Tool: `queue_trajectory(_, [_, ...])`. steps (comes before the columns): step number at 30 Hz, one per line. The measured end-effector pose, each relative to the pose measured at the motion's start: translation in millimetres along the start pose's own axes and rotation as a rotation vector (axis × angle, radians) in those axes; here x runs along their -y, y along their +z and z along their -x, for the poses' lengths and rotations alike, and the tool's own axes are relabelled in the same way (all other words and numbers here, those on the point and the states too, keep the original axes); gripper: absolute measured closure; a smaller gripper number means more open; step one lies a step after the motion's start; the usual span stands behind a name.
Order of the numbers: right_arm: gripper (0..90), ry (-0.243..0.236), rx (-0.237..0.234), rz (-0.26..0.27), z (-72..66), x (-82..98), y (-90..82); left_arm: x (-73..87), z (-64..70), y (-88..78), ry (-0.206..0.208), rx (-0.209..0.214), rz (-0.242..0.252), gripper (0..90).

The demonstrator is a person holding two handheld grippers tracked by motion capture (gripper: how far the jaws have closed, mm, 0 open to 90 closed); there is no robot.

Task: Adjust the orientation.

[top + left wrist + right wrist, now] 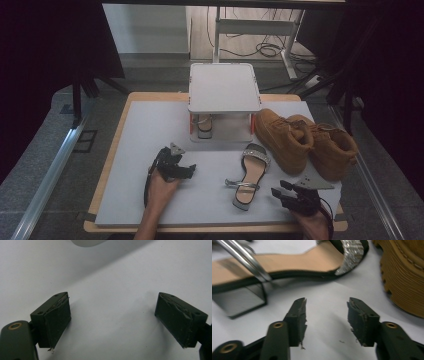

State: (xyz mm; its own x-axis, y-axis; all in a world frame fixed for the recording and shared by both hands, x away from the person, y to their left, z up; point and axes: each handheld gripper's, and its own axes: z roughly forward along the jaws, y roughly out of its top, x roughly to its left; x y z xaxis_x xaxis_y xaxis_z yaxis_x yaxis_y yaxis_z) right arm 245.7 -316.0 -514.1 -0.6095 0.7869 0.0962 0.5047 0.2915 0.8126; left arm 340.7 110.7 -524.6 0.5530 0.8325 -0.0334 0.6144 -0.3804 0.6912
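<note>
A heeled sandal (250,175) with a tan insole and glittery toe strap lies on the grey mat (145,130), toe pointing away. In the right gripper view the sandal (299,262) lies across the top, its block heel at the left. My right gripper (279,192) sits just right of the heel, and its fingers stand partly apart with bare mat between them (327,303). My left gripper (187,170) rests on the mat left of the sandal. The left gripper (112,320) is wide open and holds nothing.
A white two-level stand (224,87) sits at the back of the mat with a second sandal (204,125) under its top shelf. Two tan boots (285,137) (332,147) stand at the right, and one boot sole (407,272) is close to my right gripper.
</note>
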Motion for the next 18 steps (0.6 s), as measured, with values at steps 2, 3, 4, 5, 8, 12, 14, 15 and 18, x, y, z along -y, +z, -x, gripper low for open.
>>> queue_trajectory(2, [62.5,-0.007,-0.019,0.003,-1.8,-0.8,-1.4,0.0,0.0,0.0,0.0,0.001,0.0,12.9])
queue_trajectory(3, [66.3,-0.011,-0.025,0.003,-2.5,-0.9,-1.7,0.0,0.1,0.0,0.0,0.0,0.0,12.9])
queue_trajectory(4, [68.9,-0.017,-0.04,0.003,-3.6,-0.8,-2.1,0.0,0.0,0.0,0.0,0.0,0.0,13.0])
queue_trajectory(5, [70.8,-0.018,-0.054,0.001,-4.9,-0.7,-2.4,0.0,0.0,0.0,0.0,0.0,0.0,12.9])
queue_trajectory(8, [77.8,-0.028,-0.124,0.008,-8.9,-0.7,-3.4,0.1,0.1,0.0,0.0,0.0,0.001,12.9])
queue_trajectory(12, [86.4,-0.048,-0.162,-0.008,-20.1,-3.0,-3.7,0.1,0.1,0.0,0.0,0.0,0.001,13.0])
queue_trajectory(14, [89.5,-0.056,-0.177,-0.016,-25.5,-3.7,-2.6,0.1,0.2,0.0,0.0,0.0,0.001,13.0])
queue_trajectory(15, [89.8,-0.057,-0.185,-0.02,-27.9,-3.8,-2.2,0.1,-0.1,-0.2,0.004,0.0,-0.002,13.0])
queue_trajectory(18, [89.9,-0.059,-0.221,-0.024,-34.5,-4.0,0.3,0.1,0.2,0.0,0.0,0.0,0.001,13.0])
